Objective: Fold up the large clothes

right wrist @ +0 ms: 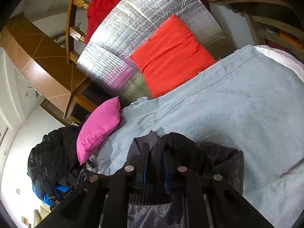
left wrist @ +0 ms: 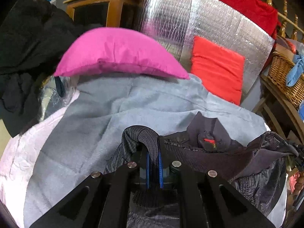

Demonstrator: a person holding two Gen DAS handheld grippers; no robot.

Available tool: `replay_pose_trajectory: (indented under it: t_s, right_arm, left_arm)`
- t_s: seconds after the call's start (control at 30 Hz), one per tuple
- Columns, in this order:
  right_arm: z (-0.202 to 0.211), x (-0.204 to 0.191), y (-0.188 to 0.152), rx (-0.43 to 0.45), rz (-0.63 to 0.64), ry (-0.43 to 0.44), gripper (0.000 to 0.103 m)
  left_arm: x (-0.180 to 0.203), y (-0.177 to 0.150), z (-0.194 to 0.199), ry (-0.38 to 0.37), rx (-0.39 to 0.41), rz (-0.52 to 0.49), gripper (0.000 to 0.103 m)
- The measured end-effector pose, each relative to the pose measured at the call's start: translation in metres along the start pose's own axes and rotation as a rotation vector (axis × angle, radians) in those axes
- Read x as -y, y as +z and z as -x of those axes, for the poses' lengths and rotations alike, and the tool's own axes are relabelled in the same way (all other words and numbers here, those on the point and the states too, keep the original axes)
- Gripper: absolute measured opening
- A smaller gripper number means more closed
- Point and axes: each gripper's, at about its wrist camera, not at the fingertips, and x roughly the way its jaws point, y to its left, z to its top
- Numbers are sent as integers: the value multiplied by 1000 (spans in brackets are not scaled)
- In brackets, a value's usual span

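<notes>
Both claws locked on the dark jacket [left wrist: 209, 152]. Left claw [left wrist: 153, 171] is pinched down to almost nothing on a ribbed knit band, looks like a cuff or hem, which loops up over the blue pads [left wrist: 161, 168]. Right claw [right wrist: 156, 172] is the same story: jaws near-closed on another ribbed knit edge of the jacket, fabric bunched over the tips. I read the two grips as opposite ends of one edge, held so the garment hangs spread between my hands and can be laid flat or doubled over. From the left wrist view the collar with its red tag [left wrist: 209, 141] sits just beyond the left claw, so the jacket is partly slumped on the grey-blue blanket [left wrist: 114, 114] covering the bed, not fully lifted. Beyond the jacket the blanket is bare, decent room for the fold. Past the blanket's far edge, the pink cushion [left wrist: 117, 55] and the orange cushion [left wrist: 216, 68] lean against a silver foil panel [left wrist: 190, 22]. Left of the pink cushion is a heap of black clothing [left wrist: 28, 47], presumably more to fold. Right of the orange cushion, a wicker basket [left wrist: 283, 72]. My guess is we're early in the fold.
</notes>
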Motion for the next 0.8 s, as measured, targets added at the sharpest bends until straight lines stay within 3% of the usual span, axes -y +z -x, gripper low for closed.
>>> replay_pose_trajectory:
  t_s: [0.37, 0.5, 0.57, 0.63, 0.8]
  right_arm:
    - [-47, 30, 20, -40, -44, -69, 12]
    - [-56, 39, 33, -27, -47, -110, 4]
    - [-67, 43, 36, -91, -43, -110, 4]
    - [-77, 45, 30, -140, 2, -162, 7]
    - [-71, 59, 23, -85, 31, -215, 7]
  left_arm:
    - [2, 10, -59, -8, -138, 31, 8]
    - [-1, 9, -79, 5, -182, 35, 8]
    - [-1, 7, -87, 10, -196, 37, 8]
    - [0, 4, -92, 17, -203, 28, 8]
    - [-4, 4, -98, 3, -219, 22, 9]
